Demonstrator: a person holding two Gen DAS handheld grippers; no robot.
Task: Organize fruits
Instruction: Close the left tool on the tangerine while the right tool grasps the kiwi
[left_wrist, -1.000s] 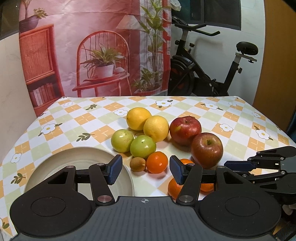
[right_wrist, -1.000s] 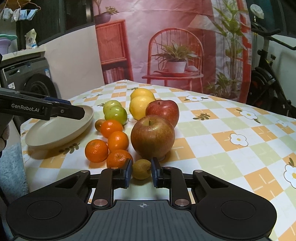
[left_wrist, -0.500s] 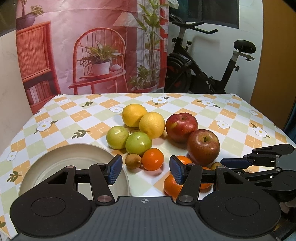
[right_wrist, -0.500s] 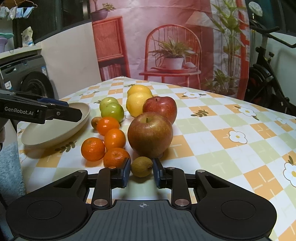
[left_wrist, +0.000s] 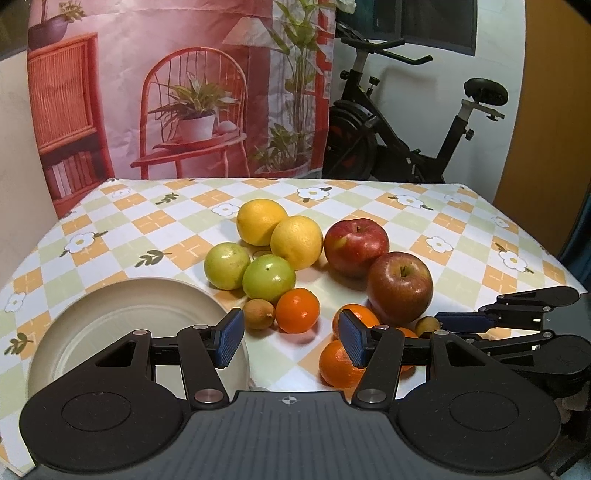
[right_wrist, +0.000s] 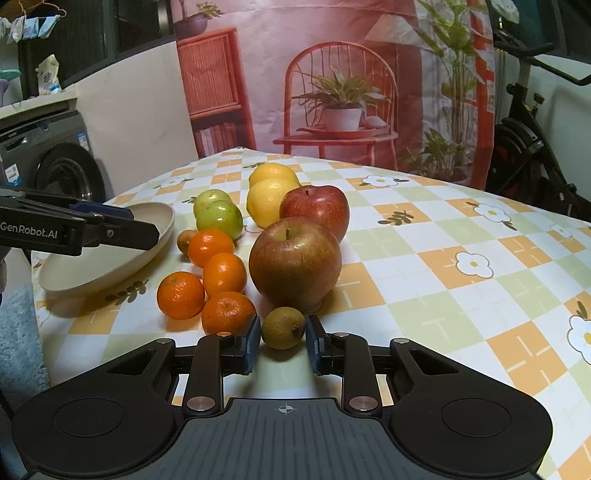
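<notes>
While right tongs (right_wrist: 282, 341) clamp small brown fruit (right_wrist: 283, 328) (tilted down).

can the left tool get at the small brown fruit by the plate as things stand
Probably yes: the left tool is open with that brown fruit just ahead, the plate and an orange flanking it closely.

Fruit on the tabletop (right_wrist: 424, 258):
- red apples, 2: (right_wrist: 294, 263), (right_wrist: 314, 211)
- yellow lemons, 2: (right_wrist: 269, 201), (right_wrist: 272, 171)
- green round fruits, 2: (right_wrist: 219, 219), (right_wrist: 211, 197)
- small oranges, 4: (right_wrist: 210, 246), (right_wrist: 224, 274), (right_wrist: 180, 294), (right_wrist: 228, 312)
- small brown fruits, 2: (right_wrist: 283, 327), (right_wrist: 185, 240)

Tableware:
- beige plate, 1: (right_wrist: 110, 269)
</notes>
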